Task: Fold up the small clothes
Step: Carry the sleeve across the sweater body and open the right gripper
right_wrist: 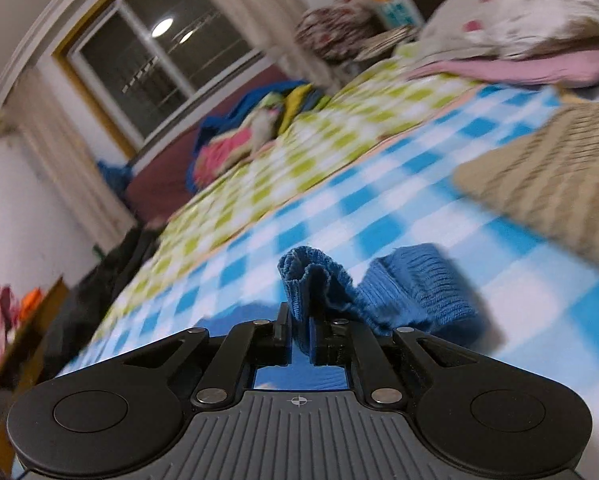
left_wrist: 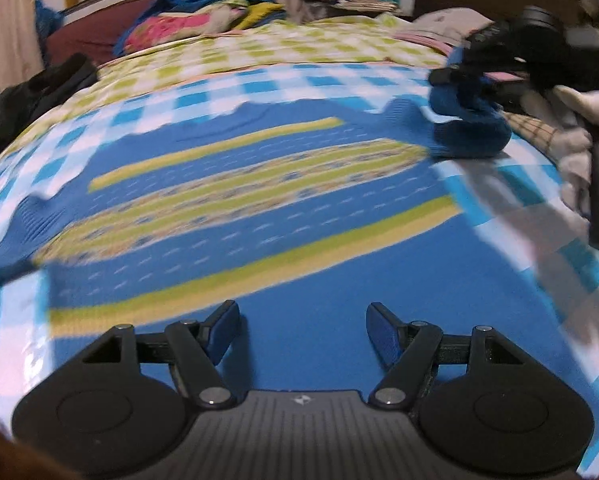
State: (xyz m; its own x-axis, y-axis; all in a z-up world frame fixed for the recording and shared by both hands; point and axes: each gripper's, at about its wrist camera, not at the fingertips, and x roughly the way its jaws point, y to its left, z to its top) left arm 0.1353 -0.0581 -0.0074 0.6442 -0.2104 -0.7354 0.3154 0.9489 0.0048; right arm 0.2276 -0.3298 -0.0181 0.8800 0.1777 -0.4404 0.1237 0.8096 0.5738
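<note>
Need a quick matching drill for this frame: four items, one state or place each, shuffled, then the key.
Items:
1. left gripper
2. right gripper
3. blue striped sweater
4. beige checked cloth

States:
A. lies on the checked bedsheet beyond the pinched knit
B. shut on a fold of blue knit
C. open, nothing between its pads
D. spread flat on the bed, one sleeve lifted

Pairs: 1-C, 2-B, 3-D, 4-A
</note>
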